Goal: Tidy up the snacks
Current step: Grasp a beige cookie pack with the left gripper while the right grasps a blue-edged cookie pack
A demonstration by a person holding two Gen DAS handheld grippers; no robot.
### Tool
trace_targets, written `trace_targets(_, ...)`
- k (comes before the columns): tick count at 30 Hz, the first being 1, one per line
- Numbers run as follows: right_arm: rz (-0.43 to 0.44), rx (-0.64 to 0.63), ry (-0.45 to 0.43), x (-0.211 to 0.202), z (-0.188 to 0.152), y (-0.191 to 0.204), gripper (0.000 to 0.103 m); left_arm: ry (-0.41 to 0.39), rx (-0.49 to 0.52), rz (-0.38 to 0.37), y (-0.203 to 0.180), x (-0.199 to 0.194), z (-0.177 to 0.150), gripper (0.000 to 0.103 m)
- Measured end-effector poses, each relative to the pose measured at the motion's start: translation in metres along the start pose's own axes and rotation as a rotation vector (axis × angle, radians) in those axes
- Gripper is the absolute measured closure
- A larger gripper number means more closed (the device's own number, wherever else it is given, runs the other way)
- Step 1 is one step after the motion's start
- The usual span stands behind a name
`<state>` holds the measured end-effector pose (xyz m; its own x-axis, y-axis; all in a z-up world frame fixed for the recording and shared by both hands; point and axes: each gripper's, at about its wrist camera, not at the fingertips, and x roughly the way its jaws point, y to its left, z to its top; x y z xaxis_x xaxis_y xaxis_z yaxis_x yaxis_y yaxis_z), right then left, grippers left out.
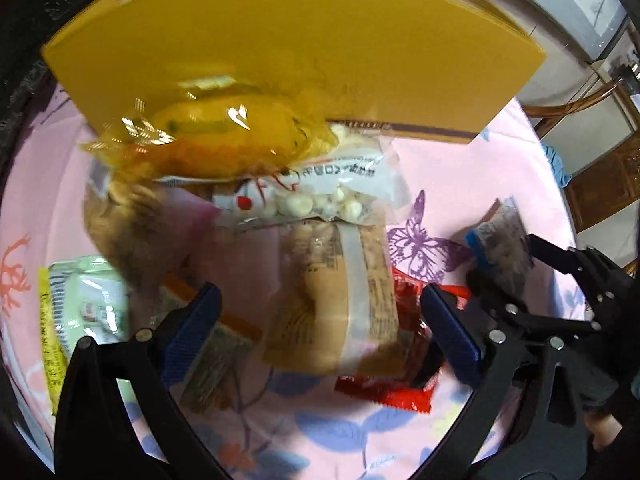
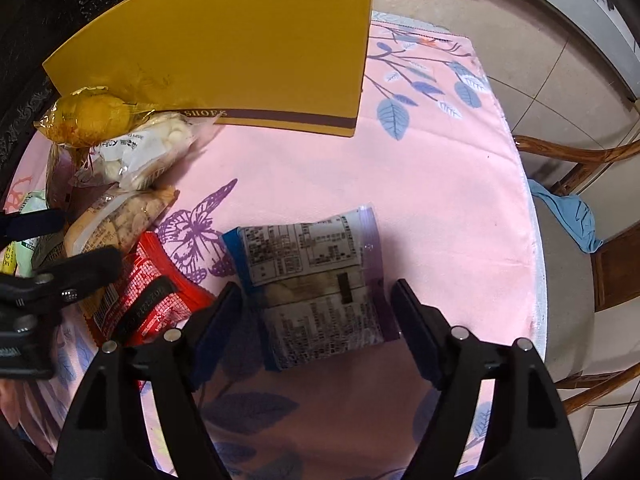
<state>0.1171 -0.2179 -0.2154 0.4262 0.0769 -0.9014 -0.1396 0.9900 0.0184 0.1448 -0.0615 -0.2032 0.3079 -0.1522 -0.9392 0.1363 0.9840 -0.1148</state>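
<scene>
- My right tongs (image 2: 316, 320) were spread wide around the blue snack packet (image 2: 316, 280) on the pink cloth (image 2: 420, 200).
- My left tongs (image 1: 320, 320) were spread above a tan packet (image 1: 340, 304), blurred.

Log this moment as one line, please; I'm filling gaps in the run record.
left gripper: open over tan snack bag | right gripper: open, straddling blue-edged packet | yellow shoebox: behind pile

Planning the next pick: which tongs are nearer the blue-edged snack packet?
Right. The right tongs straddle the blue-edged snack packet, open. The left tongs are off to its left, over the tan snack bag.
</scene>
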Motion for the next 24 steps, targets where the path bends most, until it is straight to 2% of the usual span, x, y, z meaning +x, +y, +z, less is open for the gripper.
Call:
trace_targets(3,-0.002,0.0,0.009,-0.001,-0.001,0.002,0.023,-0.003,-0.037,-0.044,0.003,0.006,-0.001,0.002)
trace_targets(4,-0.002,0.006,0.016,-0.001,-0.001,0.002,0.023,-0.003,-0.051,-0.061,0.004,0.007,-0.001,0.006)
trace_targets(5,-0.006,0.012,0.023,0.0,0.0,0.003,0.022,-0.01,-0.059,-0.089,0.005,0.006,-0.001,0.018)
trace_targets(6,-0.008,0.017,0.028,0.0,0.001,0.003,0.022,-0.018,-0.058,-0.11,0.004,0.005,-0.001,0.025)
trace_targets(7,-0.008,0.02,0.026,0.002,0.003,0.001,0.022,-0.027,-0.051,-0.125,0.002,0.003,0.0,0.042)
trace_targets(8,-0.009,0.021,0.018,0.005,0.005,-0.002,0.024,-0.042,-0.029,-0.117,-0.003,0.0,0.0,0.055)
trace_targets(10,-0.012,0.022,-0.013,0.001,0.002,-0.001,0.045,-0.044,0.001,-0.106,-0.007,-0.002,0.003,0.057)
trace_targets(11,-0.007,0.02,-0.024,0.0,0.002,0.0,0.06,-0.042,-0.006,-0.109,-0.007,-0.002,0.003,0.061)
trace_targets(12,-0.012,0.012,-0.019,-0.002,0.003,0.003,0.065,-0.031,-0.011,-0.109,-0.006,0.0,0.001,0.063)
trace_targets(16,0.048,0.034,-0.017,-0.012,0.003,0.005,0.066,-0.041,-0.033,-0.131,0.005,-0.015,-0.013,0.065)
trace_targets(24,0.135,0.012,-0.117,-0.072,0.01,0.021,0.066,-0.12,-0.027,-0.147,0.018,-0.08,-0.045,0.065)
